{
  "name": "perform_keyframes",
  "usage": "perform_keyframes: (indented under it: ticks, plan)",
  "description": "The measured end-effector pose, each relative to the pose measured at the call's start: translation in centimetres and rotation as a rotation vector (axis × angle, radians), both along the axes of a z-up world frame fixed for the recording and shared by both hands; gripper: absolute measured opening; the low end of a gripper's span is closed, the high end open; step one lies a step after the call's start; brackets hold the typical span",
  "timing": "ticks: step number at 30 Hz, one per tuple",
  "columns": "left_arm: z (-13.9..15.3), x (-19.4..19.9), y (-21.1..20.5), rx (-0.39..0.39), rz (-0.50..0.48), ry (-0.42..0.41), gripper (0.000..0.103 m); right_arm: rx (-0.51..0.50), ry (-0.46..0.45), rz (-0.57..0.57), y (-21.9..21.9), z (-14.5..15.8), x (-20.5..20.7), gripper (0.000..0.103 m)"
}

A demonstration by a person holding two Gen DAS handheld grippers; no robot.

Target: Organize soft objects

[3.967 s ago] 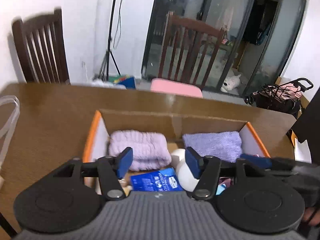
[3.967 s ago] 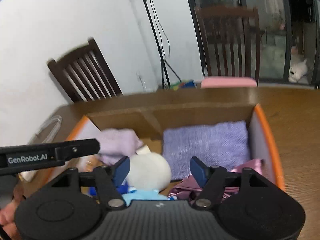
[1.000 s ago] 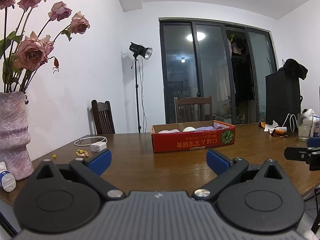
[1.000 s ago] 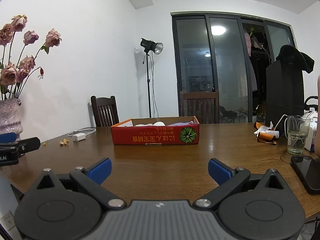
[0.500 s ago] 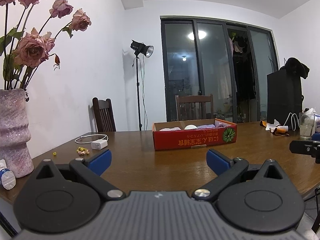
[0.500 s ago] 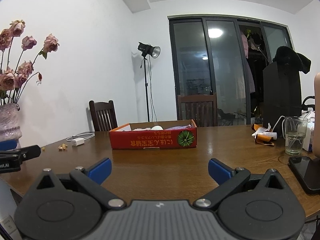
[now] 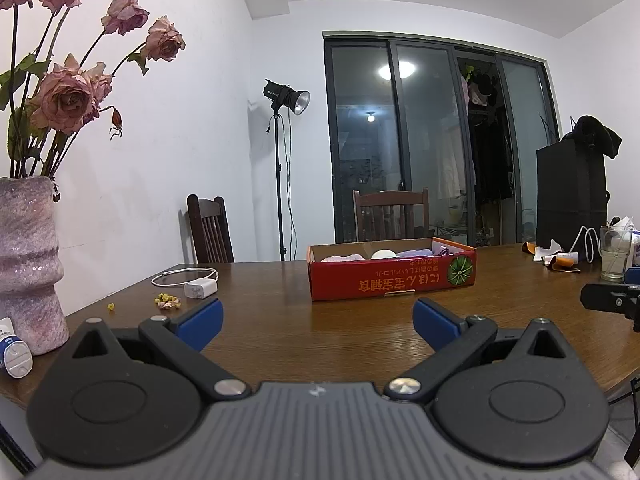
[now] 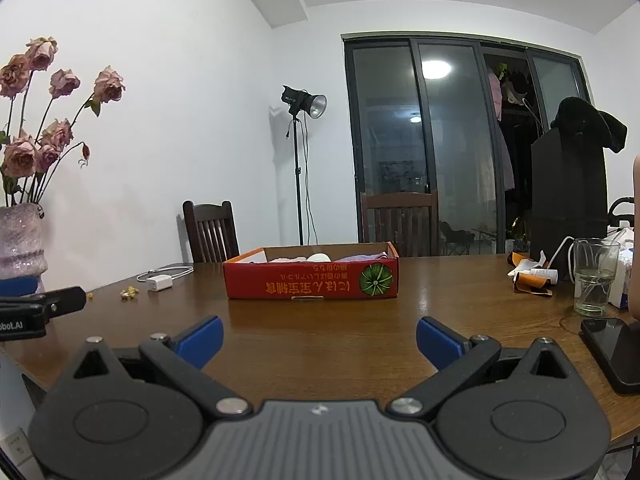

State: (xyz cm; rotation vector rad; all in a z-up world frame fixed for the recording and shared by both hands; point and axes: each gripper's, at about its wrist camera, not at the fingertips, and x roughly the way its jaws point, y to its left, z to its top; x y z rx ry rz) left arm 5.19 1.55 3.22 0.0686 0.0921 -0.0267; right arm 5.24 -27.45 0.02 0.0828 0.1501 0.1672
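The left tool (image 7: 318, 320) is spread wide with nothing between its blue pads, held low over the near edge of the brown desk (image 7: 280, 320). The right tool (image 8: 320, 338) is likewise wide apart and empty, also low at the near side of the desk. Each tool shows at the edge of the other's view: the right one at the far right of the left wrist view, the left one at the far left of the right wrist view.

Well ahead of both tools, toward the middle of the desk, stands the red cardboard box (image 7: 392, 280) with a printed green melon slice on its front wall. The soft objects sit inside it: a pale pink cloth (image 7: 344, 257) at the left, a white ball (image 7: 383, 254) in the middle, and a lilac towel (image 7: 416, 253) to the right. Only their tops rise above the box wall.

To the left on the desk lie a white charger with its coiled cable (image 7: 200, 288) and a few small yellow crumbs (image 7: 167, 301) just beside it. A pink textured vase (image 7: 28, 264) of dried roses stands at the far left. On the right side are a drinking glass (image 8: 594, 276), some orange and white scraps (image 8: 530, 274) and a dark phone (image 8: 612, 346). Two wooden chairs (image 8: 210, 230) stand behind the desk.
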Motion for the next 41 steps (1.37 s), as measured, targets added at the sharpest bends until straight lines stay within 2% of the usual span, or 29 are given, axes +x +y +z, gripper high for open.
perform_keyframes:
  ticks: [41]
  plan:
    - [-0.04, -0.33, -0.16, -0.028, -0.003, -0.018, 0.103, 0.007, -0.013, -0.022, 0.11, -0.34, -0.1, 0.103]
